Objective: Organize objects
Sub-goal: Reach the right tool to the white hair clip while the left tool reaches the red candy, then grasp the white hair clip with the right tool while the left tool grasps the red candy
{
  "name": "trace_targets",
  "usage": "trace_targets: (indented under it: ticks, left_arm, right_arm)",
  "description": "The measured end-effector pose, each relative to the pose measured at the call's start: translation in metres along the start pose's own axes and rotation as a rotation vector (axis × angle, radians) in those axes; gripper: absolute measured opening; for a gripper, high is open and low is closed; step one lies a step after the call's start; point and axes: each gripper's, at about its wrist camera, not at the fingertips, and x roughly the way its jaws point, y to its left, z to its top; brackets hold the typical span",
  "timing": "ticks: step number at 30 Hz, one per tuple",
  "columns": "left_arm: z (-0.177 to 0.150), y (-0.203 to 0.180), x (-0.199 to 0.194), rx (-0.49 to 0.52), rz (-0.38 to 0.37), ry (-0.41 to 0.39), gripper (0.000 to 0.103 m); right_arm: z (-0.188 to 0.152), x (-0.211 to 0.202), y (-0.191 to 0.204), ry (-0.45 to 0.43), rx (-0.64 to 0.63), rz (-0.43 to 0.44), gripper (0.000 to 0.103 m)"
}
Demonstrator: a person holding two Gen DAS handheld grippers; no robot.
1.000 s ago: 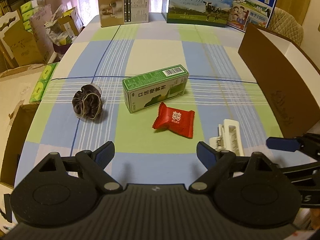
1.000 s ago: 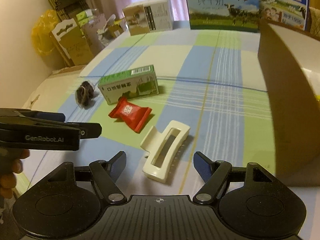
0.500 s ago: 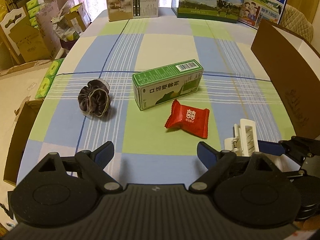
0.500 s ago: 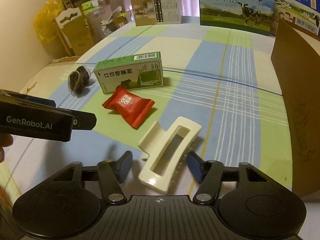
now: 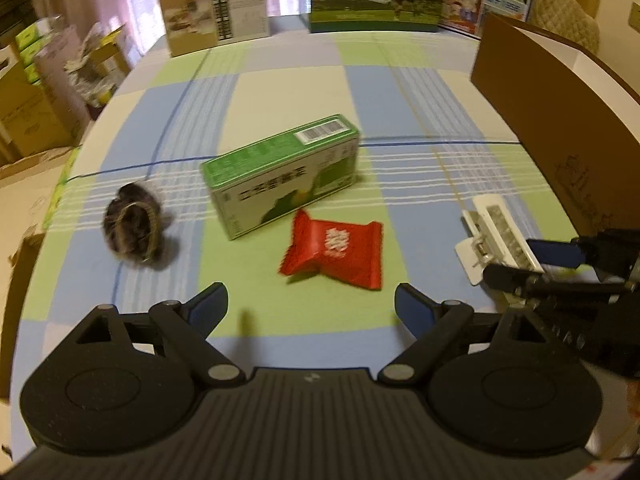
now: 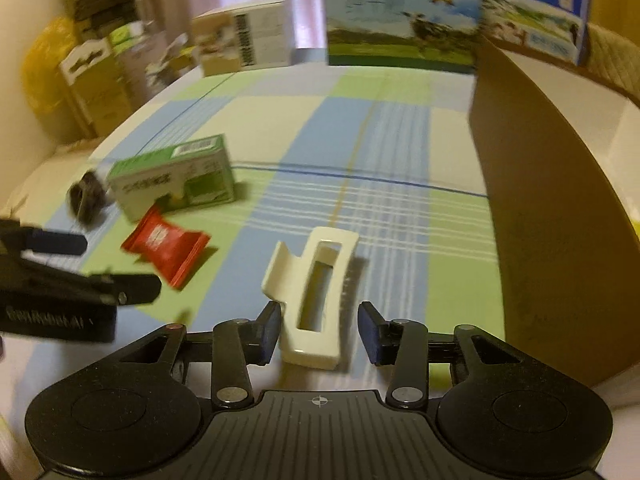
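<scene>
Right gripper (image 6: 318, 334): jaws narrowed and just been closing around the cream hair claw clip (image 6: 314, 300), which lies between the pads; left pad at or nearly at the clip's side, right pad with a visible gap, so not yet a firm pinch. Clip flat on the checked worktop (image 6: 360, 128), long axis running away from the camera, which suits a squeeze across its narrow width.

Left gripper (image 5: 310, 308): jaws wide, nothing between them, hovering over bare cloth just short of the red candy packet (image 5: 334, 250). Probably lined up for that packet as the next pick, though only a guess.

Further out: green carton (image 5: 282, 178) lying on its side just behind the packet, near but apparently not touching; dark scrunchie (image 5: 134, 226) off to its left, apart. Brown cardboard box (image 6: 556, 216) standing open along the right edge of the worktop, close beside the clip, likely the place for the loose items. Milk cartons (image 6: 404, 20) and a beige box (image 6: 248, 36) upright at the far edge, well apart from the working area.
</scene>
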Motion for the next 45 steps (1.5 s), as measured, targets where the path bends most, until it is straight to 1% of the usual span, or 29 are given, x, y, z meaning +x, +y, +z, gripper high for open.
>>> trace_targets:
  ticks: [2, 5, 10, 13, 16, 17, 19, 21, 24, 27, 31, 33, 37, 39, 40, 41, 43, 45]
  left_arm:
    - [0.002, -0.004, 0.006, 0.014, -0.004, -0.010, 0.092]
    - [0.007, -0.009, 0.017, 0.050, -0.007, -0.023, 0.093]
    - [0.013, -0.011, 0.037, 0.081, 0.011, -0.014, 0.093]
    - [0.014, -0.012, 0.045, 0.096, 0.029, -0.020, 0.090]
    - [0.015, -0.011, 0.046, 0.097, 0.023, -0.033, 0.086]
    - [0.015, -0.010, 0.046, 0.093, 0.018, -0.037, 0.082]
    - [0.016, -0.010, 0.046, 0.080, -0.003, -0.039, 0.074]
    - [0.017, -0.009, 0.044, 0.068, -0.032, -0.037, 0.055]
    - [0.016, -0.012, 0.042, 0.064, -0.041, -0.032, 0.047]
    - [0.014, -0.014, 0.039, 0.062, -0.036, -0.021, 0.044]
    - [0.013, -0.012, 0.036, 0.028, -0.028, 0.000, 0.044]
    - [0.012, -0.010, 0.036, 0.008, -0.028, 0.009, 0.044]
    - [0.011, -0.011, 0.034, 0.001, -0.021, 0.016, 0.044]
    - [0.011, -0.012, 0.034, 0.001, -0.025, 0.021, 0.044]
    - [0.011, -0.013, 0.034, 0.002, -0.025, 0.022, 0.044]
    - [0.011, -0.013, 0.034, 0.003, -0.024, 0.023, 0.044]
    - [0.010, -0.013, 0.033, 0.001, -0.024, 0.024, 0.044]
    - [0.010, -0.013, 0.033, 0.002, -0.023, 0.023, 0.044]
  right_arm:
    - [0.002, -0.001, -0.005, -0.001, 0.028, 0.010, 0.046]
    - [0.003, -0.003, -0.008, -0.007, 0.037, 0.017, 0.050]
    - [0.004, -0.003, -0.009, -0.015, 0.042, 0.021, 0.052]
    - [0.004, -0.002, -0.010, -0.016, 0.047, 0.029, 0.053]
    - [0.004, -0.001, -0.008, -0.022, 0.043, 0.037, 0.055]
    - [0.004, -0.001, -0.008, -0.025, 0.040, 0.041, 0.055]
    - [0.004, -0.002, -0.006, -0.032, 0.035, 0.046, 0.056]
    - [0.004, -0.002, -0.005, -0.039, 0.029, 0.050, 0.057]
    - [0.004, -0.002, -0.003, -0.052, 0.018, 0.049, 0.058]
    - [0.004, 0.000, -0.002, -0.056, 0.010, 0.049, 0.058]
    - [0.002, 0.005, 0.002, -0.059, -0.015, 0.042, 0.058]
    - [0.000, 0.007, 0.004, -0.072, -0.023, 0.040, 0.058]
    - [0.000, 0.010, 0.003, -0.098, -0.019, 0.029, 0.058]
    - [0.001, 0.015, 0.000, -0.101, -0.004, 0.023, 0.057]
    - [0.001, 0.015, 0.000, -0.101, -0.004, 0.023, 0.052]
    - [0.001, 0.017, 0.000, -0.097, -0.006, 0.025, 0.041]
    - [0.001, 0.020, 0.000, -0.082, -0.012, 0.019, 0.038]
    - [0.000, 0.019, -0.001, -0.079, -0.016, 0.020, 0.038]
